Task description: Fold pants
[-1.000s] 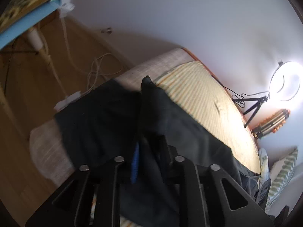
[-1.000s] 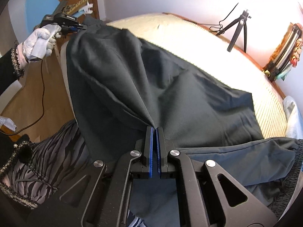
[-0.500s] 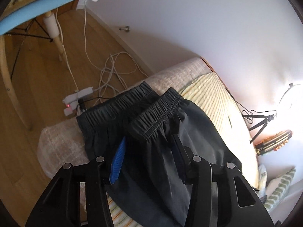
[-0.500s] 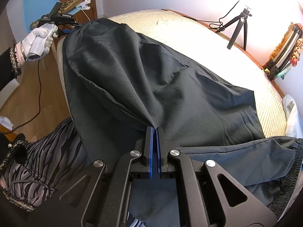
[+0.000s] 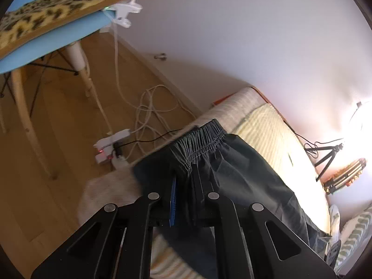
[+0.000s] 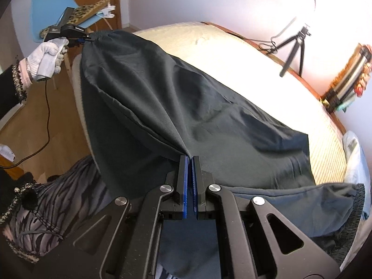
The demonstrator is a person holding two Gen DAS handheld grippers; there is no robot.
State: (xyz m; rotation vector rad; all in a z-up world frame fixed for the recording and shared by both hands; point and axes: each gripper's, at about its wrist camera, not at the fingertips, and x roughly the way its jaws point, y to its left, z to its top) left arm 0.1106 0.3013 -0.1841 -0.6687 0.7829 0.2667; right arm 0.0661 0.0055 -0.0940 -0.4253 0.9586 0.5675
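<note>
**Dark pants stretched over the bed**

Dark fabric pants (elastic waistband far left) run lengthwise across the bed. Left gripper jaws pinch the waistband; right gripper jaws press together on cloth.

The left hand-held gripper, open half a second earlier, has closed on the pants just below the elastic waistband, lifting it off the bed.

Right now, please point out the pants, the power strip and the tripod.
pants (image 6: 209, 107): right wrist view, middle of the dark cloth.
power strip (image 5: 111, 141): left wrist view, its white body.
tripod (image 6: 293, 46): right wrist view, its legs.
</note>
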